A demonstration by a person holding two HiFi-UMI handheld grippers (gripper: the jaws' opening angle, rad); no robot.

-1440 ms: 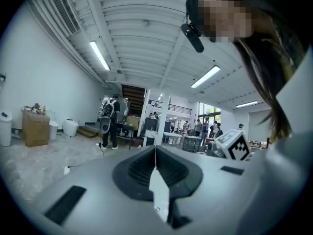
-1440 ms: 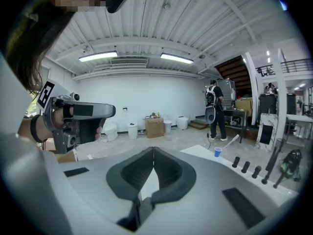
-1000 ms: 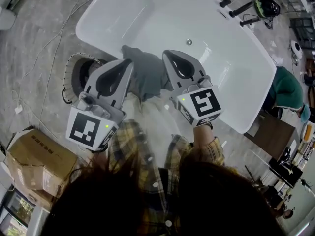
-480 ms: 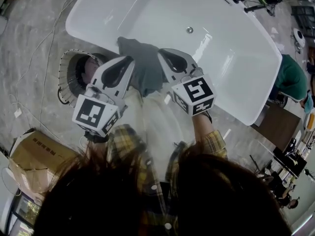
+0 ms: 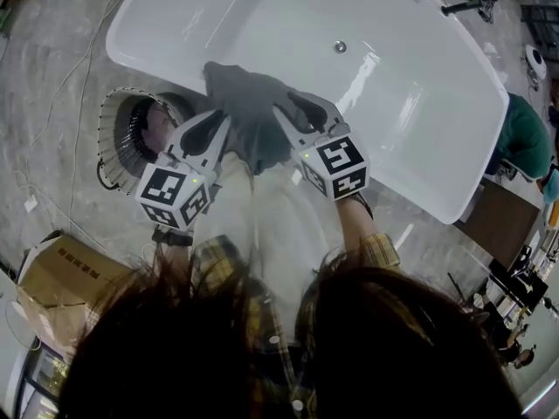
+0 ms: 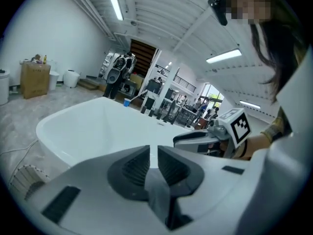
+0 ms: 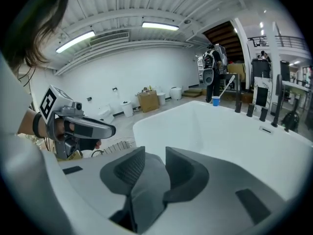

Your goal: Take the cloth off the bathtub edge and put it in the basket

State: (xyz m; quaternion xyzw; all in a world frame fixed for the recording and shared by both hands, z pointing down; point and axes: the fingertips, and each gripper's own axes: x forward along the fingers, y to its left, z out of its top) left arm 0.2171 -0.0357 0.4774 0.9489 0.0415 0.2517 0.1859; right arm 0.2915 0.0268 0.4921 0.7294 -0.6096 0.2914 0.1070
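White glossy bathtub fills the room; a dark grey cloth hangs over its near edge, clamped in the left tool. The right tool is opening, cloth between its jaws. A round wire basket sits just left, nearest the left tool.

No word, number or brand name can be read anywhere. The left cube and the right cube carry only black-and-white square patterns, without letters. On the cardboard box, below and to the left of the left cube, any print is too small to make out.
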